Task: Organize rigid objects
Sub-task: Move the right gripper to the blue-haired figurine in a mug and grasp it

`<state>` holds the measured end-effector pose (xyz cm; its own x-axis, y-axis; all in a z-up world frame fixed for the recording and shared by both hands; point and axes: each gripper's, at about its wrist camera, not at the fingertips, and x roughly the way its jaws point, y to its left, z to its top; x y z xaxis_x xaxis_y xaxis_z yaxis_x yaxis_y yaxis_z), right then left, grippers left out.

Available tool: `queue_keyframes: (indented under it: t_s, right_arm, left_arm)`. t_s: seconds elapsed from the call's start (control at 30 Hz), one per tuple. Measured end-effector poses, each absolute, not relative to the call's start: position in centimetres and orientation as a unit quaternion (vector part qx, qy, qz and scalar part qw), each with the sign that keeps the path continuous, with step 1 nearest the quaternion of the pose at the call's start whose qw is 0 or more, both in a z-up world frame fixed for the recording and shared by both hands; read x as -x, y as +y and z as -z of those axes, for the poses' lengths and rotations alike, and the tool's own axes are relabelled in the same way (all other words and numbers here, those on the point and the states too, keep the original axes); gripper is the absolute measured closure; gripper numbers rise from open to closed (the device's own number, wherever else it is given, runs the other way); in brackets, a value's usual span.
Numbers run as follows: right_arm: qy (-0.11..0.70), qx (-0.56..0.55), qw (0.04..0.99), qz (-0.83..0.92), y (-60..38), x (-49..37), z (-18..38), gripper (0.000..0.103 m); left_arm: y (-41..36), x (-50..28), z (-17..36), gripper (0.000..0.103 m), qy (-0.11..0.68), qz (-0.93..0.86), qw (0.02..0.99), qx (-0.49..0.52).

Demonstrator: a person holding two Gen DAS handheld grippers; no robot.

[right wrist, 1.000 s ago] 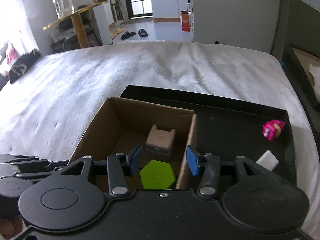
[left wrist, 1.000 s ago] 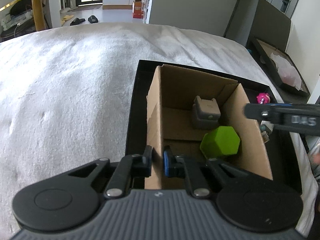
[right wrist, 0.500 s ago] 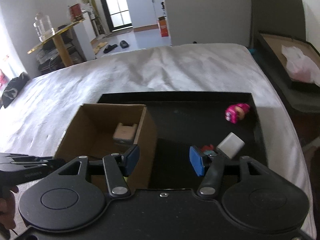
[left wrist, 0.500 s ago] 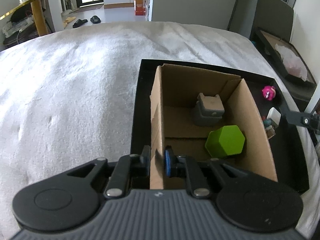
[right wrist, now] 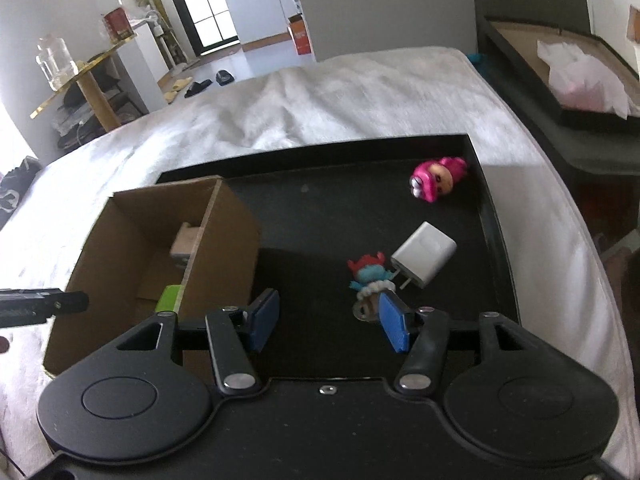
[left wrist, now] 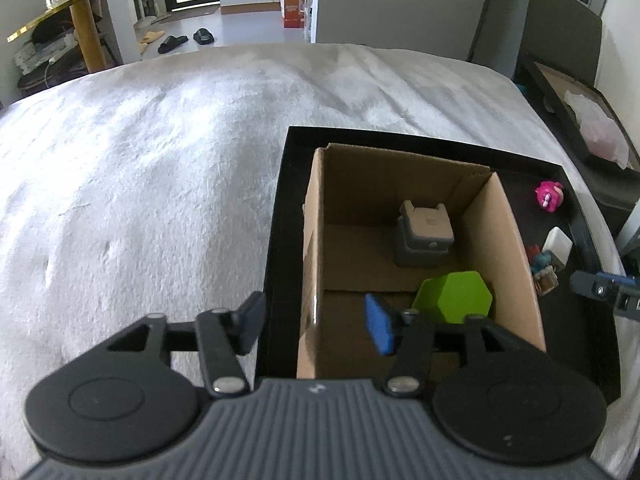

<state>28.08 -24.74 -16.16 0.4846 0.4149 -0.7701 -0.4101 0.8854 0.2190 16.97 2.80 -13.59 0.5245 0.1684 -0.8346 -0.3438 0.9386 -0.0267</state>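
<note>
A cardboard box stands in a black tray on the bed. Inside lie a grey blocky object and a green hexagonal block. My left gripper is open, its fingers straddling the box's left wall without touching it. In the right wrist view the box is at left, and on the tray lie a pink figurine, a white charger and a small red-and-blue figurine. My right gripper is open and empty, just in front of the small figurine.
The tray sits on a white fuzzy bed cover. A second black tray with tissue paper lies beyond the bed's right edge. A gold-topped side table and slippers stand on the floor behind.
My left gripper let go of the box's left wall and opened wide. My right gripper swung right, away from the box, toward the loose items on the tray.
</note>
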Motion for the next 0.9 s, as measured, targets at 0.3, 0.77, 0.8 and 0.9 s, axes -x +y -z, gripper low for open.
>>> queue_keyframes:
  t_s: [0.3, 0.77, 0.8, 0.9]
  right_arm:
    - [0.457, 0.012, 0.856, -0.242, -24.9, -29.9, 18.8, 0.050]
    - [0.474, 0.026, 0.847, -0.240, -24.7, -31.6, 22.1, 0.068]
    - [0.472, 0.030, 0.848, -0.241, -24.8, -31.4, 22.0, 0.074]
    - [0.481, 0.025, 0.842, -0.242, -25.4, -31.1, 21.9, 0.074]
  left_arm:
    - [1.5, -18.4, 13.8, 0.029, 0.471, -0.152, 0.865, 0.083]
    - [0.1, -20.0, 14.2, 0.021, 0.478, -0.168, 0.860, 0.062]
    - [0.1, -20.0, 14.2, 0.021, 0.478, -0.168, 0.860, 0.061]
    - [0.0, -20.1, 14.3, 0.020, 0.479, -0.170, 0.859, 0.061]
